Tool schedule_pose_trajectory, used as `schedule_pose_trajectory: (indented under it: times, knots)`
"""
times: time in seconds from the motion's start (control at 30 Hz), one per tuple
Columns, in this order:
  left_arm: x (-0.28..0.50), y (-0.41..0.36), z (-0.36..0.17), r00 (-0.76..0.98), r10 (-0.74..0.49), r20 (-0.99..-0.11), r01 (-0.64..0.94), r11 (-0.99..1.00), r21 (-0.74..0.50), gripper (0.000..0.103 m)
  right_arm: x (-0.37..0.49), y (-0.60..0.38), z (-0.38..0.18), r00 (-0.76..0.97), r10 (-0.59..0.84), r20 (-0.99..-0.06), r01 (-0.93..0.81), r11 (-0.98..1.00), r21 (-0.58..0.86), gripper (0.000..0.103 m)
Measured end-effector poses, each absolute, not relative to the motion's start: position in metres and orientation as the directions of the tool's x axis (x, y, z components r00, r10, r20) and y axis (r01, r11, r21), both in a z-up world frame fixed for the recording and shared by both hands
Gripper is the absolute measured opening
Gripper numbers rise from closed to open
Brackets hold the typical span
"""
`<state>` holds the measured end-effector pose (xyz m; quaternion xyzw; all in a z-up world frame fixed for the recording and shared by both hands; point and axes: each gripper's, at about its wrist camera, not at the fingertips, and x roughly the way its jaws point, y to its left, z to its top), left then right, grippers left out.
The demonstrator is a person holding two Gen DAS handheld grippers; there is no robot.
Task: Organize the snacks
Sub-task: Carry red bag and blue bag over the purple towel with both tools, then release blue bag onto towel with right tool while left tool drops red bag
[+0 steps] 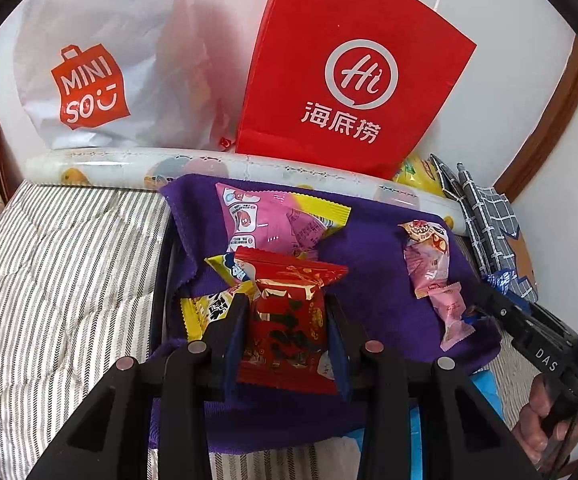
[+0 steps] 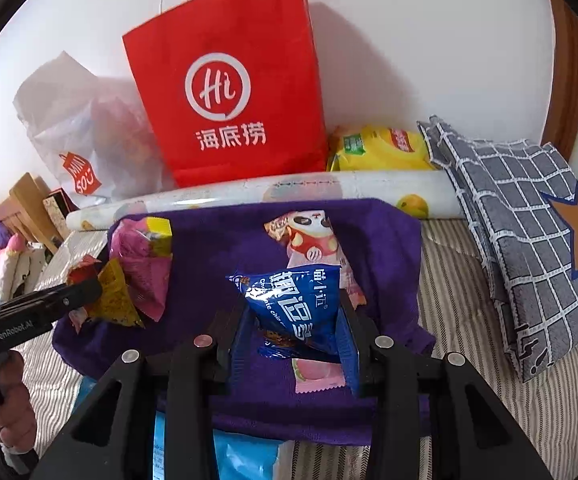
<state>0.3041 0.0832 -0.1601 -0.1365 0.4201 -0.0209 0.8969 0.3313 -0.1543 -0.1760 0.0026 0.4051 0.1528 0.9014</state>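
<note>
A striped bed (image 1: pixel 69 248) fills the lower frame, with a red bag (image 1: pixel 345 80) upright at top centre and a purple cloth (image 1: pixel 373 280) spread in front of it. On the cloth's left lies a pink packet (image 1: pixel 273 220), on its right a panda packet (image 2: pixel 313 236). The left claw (image 1: pixel 287 308) is clamped on a red packet (image 1: pixel 285 328), the right claw (image 2: pixel 295 316) on a blue packet (image 2: pixel 293 304). Each packet stands lengthwise along its claw, low over the cloth, the bag straight ahead
</note>
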Motion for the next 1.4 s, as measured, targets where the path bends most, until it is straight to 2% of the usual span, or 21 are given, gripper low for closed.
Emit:
schedule_pose_trajectory:
  times: [1.4]
  knots:
    - [0.304, 0.082, -0.162, 0.642, -0.141, -0.754, -0.081, 0.965, -0.249, 0.035, 0.337, -0.149, -0.190, 0.565, 0.281, -0.776, -0.283, 0.949, 0.138, 0.041]
